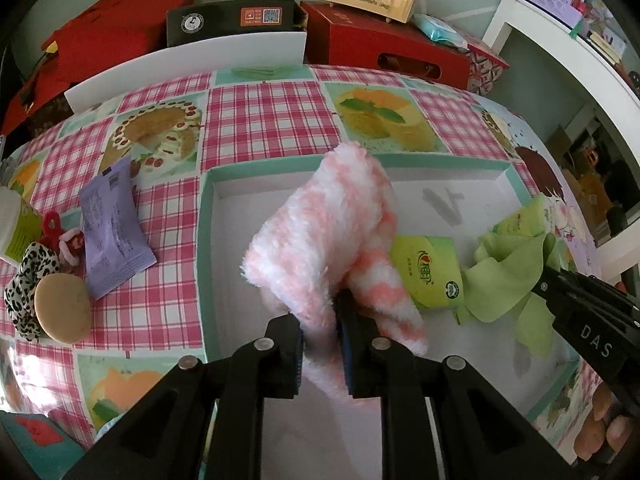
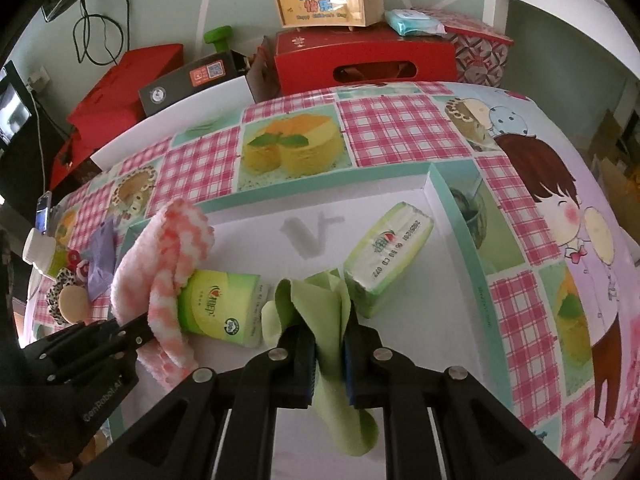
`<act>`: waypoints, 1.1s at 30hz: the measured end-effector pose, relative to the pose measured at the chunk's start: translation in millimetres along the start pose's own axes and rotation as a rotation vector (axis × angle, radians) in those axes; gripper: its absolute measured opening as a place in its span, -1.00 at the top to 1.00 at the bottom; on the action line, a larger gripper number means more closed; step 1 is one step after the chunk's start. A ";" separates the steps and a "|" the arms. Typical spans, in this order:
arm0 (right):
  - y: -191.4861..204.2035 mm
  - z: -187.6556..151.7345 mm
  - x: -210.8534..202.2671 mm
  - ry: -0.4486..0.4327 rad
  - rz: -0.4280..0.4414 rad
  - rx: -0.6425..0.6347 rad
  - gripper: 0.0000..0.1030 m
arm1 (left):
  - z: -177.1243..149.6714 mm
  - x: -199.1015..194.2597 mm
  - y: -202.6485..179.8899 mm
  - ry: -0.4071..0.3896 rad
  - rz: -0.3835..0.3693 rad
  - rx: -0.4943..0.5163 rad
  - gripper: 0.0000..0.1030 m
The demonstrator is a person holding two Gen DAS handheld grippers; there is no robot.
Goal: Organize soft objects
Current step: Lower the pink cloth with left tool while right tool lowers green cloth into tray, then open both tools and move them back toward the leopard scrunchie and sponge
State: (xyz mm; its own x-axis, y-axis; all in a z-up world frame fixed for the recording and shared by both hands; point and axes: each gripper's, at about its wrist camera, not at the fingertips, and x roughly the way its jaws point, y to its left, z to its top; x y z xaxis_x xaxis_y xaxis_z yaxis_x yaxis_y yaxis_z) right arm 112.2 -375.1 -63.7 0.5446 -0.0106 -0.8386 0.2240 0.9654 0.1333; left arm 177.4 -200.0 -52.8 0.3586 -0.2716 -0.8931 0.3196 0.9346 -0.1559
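A fluffy pink-and-white sock [image 1: 320, 236] is clamped between the jaws of the left tool [image 1: 320, 354], its free end standing up ahead of the tool over a shallow white tray [image 1: 256, 216]. To its right, the right tool [image 2: 329, 354] is clamped on a green cloth [image 2: 320, 300], also over the tray. 2 green tissue packs [image 2: 218, 306] [image 2: 386, 258] lie in the tray just beyond both tools. Left of the tray, on the checked table [image 1: 248, 116], sit a purple packet [image 1: 112, 228] and a leopard-print scrunchie [image 1: 28, 276]. To do this step well, each tool should probably lower until its fabric rests on bare tray floor, then part its jaws and lift straight away so nothing drags.
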 end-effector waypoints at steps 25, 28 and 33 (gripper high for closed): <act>9.7 8.8 -64.8 -0.160 -0.074 -0.057 0.40 | 4.4 -68.1 16.5 -0.103 0.013 -0.068 -0.42; 9.3 8.7 -67.4 -0.172 -0.092 -0.052 -0.34 | 5.2 -73.8 24.6 -0.130 0.031 -0.091 -0.61; 8.1 9.5 -61.0 -0.147 -0.116 -0.060 -0.43 | 5.6 -71.9 37.3 -0.146 0.088 -0.122 -0.74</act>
State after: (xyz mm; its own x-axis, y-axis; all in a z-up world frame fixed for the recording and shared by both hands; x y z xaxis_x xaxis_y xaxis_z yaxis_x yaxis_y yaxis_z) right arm 88.5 -369.1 -6.4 0.6313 -0.1564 -0.7596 0.2459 0.9693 0.0049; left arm 168.4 -146.9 7.9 0.5062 -0.2101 -0.8364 0.1761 0.9746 -0.1382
